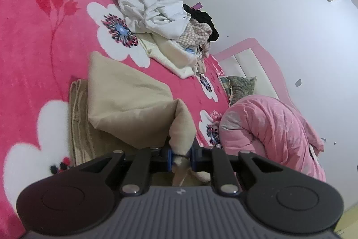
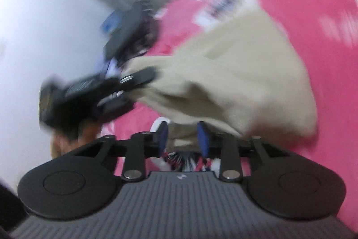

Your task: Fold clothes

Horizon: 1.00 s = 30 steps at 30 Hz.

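While the beige garment lies partly folded on the pink blanket, one raised corner is pinched between the pads of the left gripper, directly ahead of it. In the blurred right view, cloth sits between the pads of the right gripper, but a firm grip cannot be told. The garment's long axis cannot be judged. No readable writing is seen.

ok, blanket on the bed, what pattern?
Hot pink blanket with white flowers and red leaf sprigs; clearest in the left wrist view.
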### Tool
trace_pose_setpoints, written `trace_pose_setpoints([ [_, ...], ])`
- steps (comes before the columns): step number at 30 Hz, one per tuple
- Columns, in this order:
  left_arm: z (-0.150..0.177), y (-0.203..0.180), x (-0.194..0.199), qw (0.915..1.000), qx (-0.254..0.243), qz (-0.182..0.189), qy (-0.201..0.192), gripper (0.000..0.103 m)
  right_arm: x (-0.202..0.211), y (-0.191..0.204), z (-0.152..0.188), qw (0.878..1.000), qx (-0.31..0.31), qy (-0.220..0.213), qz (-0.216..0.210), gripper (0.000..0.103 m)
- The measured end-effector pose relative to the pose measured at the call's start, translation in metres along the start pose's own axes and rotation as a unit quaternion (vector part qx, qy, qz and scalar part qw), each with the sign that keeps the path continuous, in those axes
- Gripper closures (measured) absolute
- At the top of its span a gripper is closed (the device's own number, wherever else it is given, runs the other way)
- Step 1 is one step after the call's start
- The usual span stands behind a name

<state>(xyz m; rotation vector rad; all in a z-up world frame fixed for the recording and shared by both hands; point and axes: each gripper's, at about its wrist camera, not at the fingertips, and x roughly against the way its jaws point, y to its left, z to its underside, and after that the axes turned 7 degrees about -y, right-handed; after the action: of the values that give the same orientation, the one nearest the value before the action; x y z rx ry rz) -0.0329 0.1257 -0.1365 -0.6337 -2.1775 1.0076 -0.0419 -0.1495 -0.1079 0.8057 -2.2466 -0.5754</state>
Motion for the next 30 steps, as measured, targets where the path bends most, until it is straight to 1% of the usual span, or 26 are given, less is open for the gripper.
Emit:
trace_pose_setpoints([
  [2, -0.002, -0.003, -0.001, 1.0, -0.005, 0.002, -0.001, 0.088, 0.005, 0.023, 0.0, 0.996, 0.09, -0.017, -0.005, 0.084],
  [3, -0.002, -0.004, -0.002, 1.0, -0.008, 0.001, -0.001, 0.088, 0.005, 0.026, 0.002, 0.992, 0.122, -0.022, 0.004, 0.085],
  [5, -0.003, -0.007, -0.002, 0.9999, -0.013, 0.003, -0.002, 0.088, -0.002, 0.033, 0.005, 0.982, 0.184, -0.022, 0.039, 0.086],
  [9, -0.002, -0.011, -0.001, 0.9997, -0.022, 0.007, 0.0, 0.088, -0.021, 0.019, 0.024, 0.967, 0.24, 0.009, 0.084, 0.091],
  [10, -0.001, -0.012, 0.0, 0.9996, -0.027, 0.006, 0.0, 0.088, -0.024, 0.017, 0.027, 0.961, 0.258, 0.013, 0.096, 0.092],
  [12, 0.001, -0.013, 0.001, 0.9993, -0.037, 0.004, 0.0, 0.089, -0.032, 0.019, 0.031, 0.946, 0.3, 0.01, 0.121, 0.094],
  [13, 0.001, -0.013, 0.002, 0.9993, -0.038, 0.008, 0.0, 0.089, -0.035, 0.021, 0.032, 0.938, 0.321, 0.004, 0.132, 0.094],
  [14, 0.001, -0.013, 0.004, 0.9992, -0.039, 0.011, 0.0, 0.089, -0.037, 0.025, 0.034, 0.927, 0.345, -0.002, 0.145, 0.097],
  [15, 0.002, -0.014, 0.004, 0.999, -0.043, 0.012, 0.0, 0.089, -0.038, 0.03, 0.039, 0.911, 0.379, -0.008, 0.161, 0.098],
  [16, 0.004, -0.014, 0.004, 0.9987, -0.05, 0.01, 0.002, 0.089, -0.04, 0.034, 0.046, 0.893, 0.413, -0.014, 0.179, 0.098],
  [18, 0.008, -0.011, 0.003, 0.9983, -0.058, 0.003, 0.008, 0.089, -0.045, 0.041, 0.062, 0.846, 0.488, -0.019, 0.215, 0.098],
  [20, 0.015, -0.004, 0.002, 0.9976, -0.066, -0.015, 0.016, 0.089, -0.056, 0.039, 0.085, 0.79, 0.562, -0.014, 0.244, 0.098],
  [22, 0.024, 0.005, 0.0, 0.9956, -0.081, -0.039, 0.026, 0.089, -0.069, 0.034, 0.111, 0.726, 0.633, -0.004, 0.269, 0.098],
  [23, 0.029, 0.01, -0.001, 0.9942, -0.087, -0.053, 0.033, 0.089, -0.074, 0.031, 0.122, 0.697, 0.661, 0.001, 0.277, 0.098],
  [26, 0.04, 0.023, -0.005, 0.992, -0.095, -0.07, 0.044, 0.088, -0.079, 0.022, 0.144, 0.645, 0.71, 0.013, 0.283, 0.097],
  [27, 0.043, 0.026, -0.005, 0.9914, -0.099, -0.073, 0.045, 0.088, -0.077, 0.02, 0.147, 0.634, 0.721, 0.014, 0.281, 0.097],
  [30, 0.047, 0.026, -0.004, 0.9898, -0.115, -0.074, 0.04, 0.088, -0.061, 0.018, 0.154, 0.609, 0.747, 0.018, 0.265, 0.097],
])
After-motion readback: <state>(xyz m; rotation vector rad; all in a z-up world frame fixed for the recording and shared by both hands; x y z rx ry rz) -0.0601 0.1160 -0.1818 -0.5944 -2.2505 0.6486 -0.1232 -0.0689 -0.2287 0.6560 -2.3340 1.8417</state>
